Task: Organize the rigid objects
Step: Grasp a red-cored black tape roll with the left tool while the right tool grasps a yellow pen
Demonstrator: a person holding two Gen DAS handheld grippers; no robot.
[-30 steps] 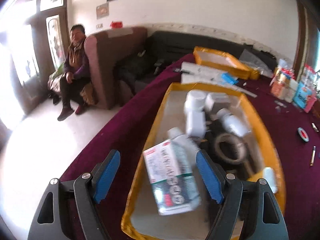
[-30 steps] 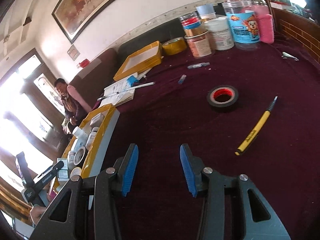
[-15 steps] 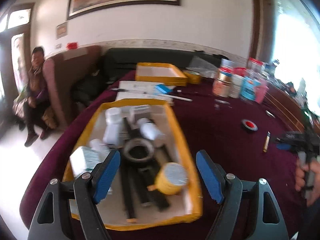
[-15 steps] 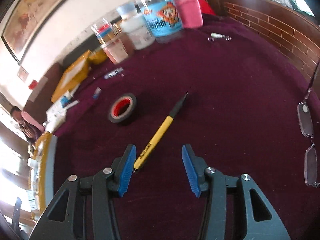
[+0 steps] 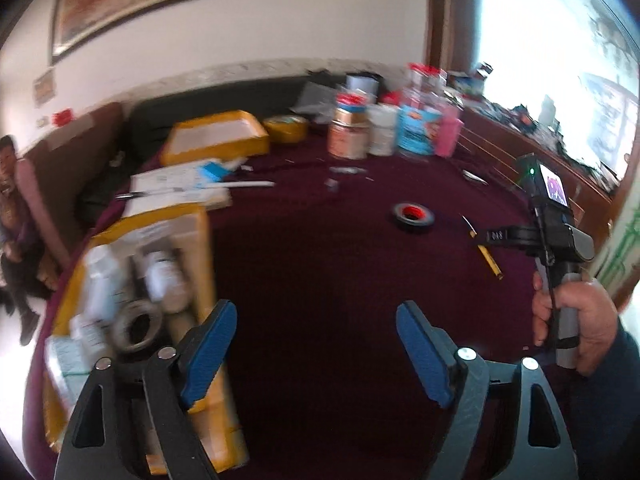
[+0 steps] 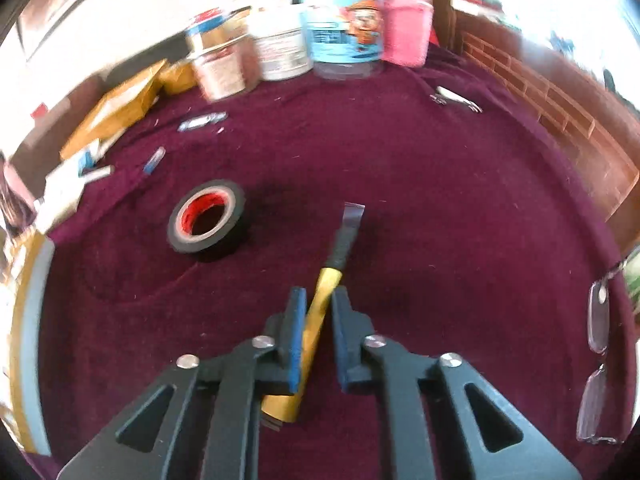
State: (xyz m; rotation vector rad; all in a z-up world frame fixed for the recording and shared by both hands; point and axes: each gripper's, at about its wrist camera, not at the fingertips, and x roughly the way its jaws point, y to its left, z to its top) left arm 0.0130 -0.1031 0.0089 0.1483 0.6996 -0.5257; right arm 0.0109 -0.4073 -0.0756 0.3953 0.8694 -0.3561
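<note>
Your tray (image 5: 200,264) and its bottles (image 5: 100,276) are smeared by blur; the jar (image 6: 348,32) labels are unreadable, and the glasses (image 6: 598,360) run past the edge.

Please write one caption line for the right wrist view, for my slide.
Right gripper shut on a yellow utility knife, beside a black tape roll on the maroon tablecloth.

Yellow-and-black screwdriver (image 6: 326,280), black tape roll (image 6: 208,222) with red core, maroon tablecloth (image 6: 440,200), blue-padded tool (image 6: 316,300).

Framed painting (image 5: 156,0), perhaps a landscape
</note>
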